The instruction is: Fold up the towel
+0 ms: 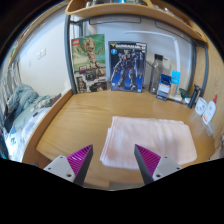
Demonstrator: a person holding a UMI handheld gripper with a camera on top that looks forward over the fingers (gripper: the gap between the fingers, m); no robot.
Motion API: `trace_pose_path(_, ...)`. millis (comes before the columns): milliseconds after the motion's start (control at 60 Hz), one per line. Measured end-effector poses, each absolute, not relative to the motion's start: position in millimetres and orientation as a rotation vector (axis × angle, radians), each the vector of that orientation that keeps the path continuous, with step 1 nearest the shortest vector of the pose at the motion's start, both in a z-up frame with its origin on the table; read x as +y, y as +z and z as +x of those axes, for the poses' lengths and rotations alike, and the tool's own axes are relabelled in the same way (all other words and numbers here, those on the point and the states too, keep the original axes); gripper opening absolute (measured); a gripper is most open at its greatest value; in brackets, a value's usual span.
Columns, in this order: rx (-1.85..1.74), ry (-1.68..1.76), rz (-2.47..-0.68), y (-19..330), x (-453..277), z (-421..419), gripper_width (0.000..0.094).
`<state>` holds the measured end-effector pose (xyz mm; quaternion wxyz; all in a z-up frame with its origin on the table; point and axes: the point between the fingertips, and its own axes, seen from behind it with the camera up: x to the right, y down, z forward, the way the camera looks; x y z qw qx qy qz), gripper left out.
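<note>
Far left, a bed (25,105) with grey-green rumpled bedding runs alongside the wooden worktop (75,125), with a pale wall behind it. The worktop is light wood grain with a raised wooden edge on the left side, and most of its surface is bare. At the back left a boxed figure with green and tan artwork (89,62) stands upright against the back panel. Just right of it stands a second box with blue robot artwork (127,65), also upright. Further right is a small dark stand or device (163,82) with a light blue item (176,76) beside it, details too small to tell. At the far right edge small white items (205,105) sit near the worktop's corner, unclear what they are. A wooden shelf (120,10) spans overhead, with a wooden upright on the right. The towel (150,140), pale pink-white, lies flat on the right half of the worktop, roughly rectangular, its near edge just ahead of the fingers. The hand-held gripper (112,163) hovers low over the near edge of the worktop, fingers spread wide apart and holding nothing. The left magenta pad (80,160) is over bare wood just left of the towel; the right pad (148,158) overlaps the towel's near edge in view, contact unclear.
</note>
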<state>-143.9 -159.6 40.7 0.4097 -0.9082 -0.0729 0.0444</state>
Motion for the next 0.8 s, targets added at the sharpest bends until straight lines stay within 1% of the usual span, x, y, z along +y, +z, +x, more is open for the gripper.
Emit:
trace_pose_path(183, -0.196, 0.015, -2.321, 5, -94, -153, 0.0788)
trace_pose_path(267, -0.204, -0.032, -2.365, -14, -86, -150, 0.0697)
trace_pose_path(283, -0.205, -0.023, -2.361, -15, -84, -152, 0.0695)
trace_pose_path(317, -0.189, -0.022, -2.35, -14, -81, -152, 0.0619)
trace_pose_path(333, -0.189, -0.026, -2.358, -15, -83, -151, 0.0662)
trace_pose_path(367, -0.19, -0.029, -2.349, -16, -83, -149, 0.056)
trace_pose_path(383, -0.195, -0.032, -2.346, -16, -84, -148, 0.055)
trace_pose_path(400, -0.197, -0.033, -2.343, -16, -84, -147, 0.0497)
trace_pose_path(500, -0.215, -0.104, -2.328, -14, -78, -132, 0.0091)
trace_pose_path(517, -0.222, -0.107, -2.317, -15, -81, -131, 0.0036)
trace_pose_path(633, -0.247, -0.073, -2.346, -15, -83, -135, 0.0035)
trace_pose_path(683, -0.227, -0.006, -2.368, -9, -83, -136, 0.0035)
trace_pose_path(733, -0.177, 0.063, -2.363, 10, -80, -134, 0.0035)
trace_pose_path(800, -0.123, 0.114, -2.319, 51, -72, -122, 0.0035)
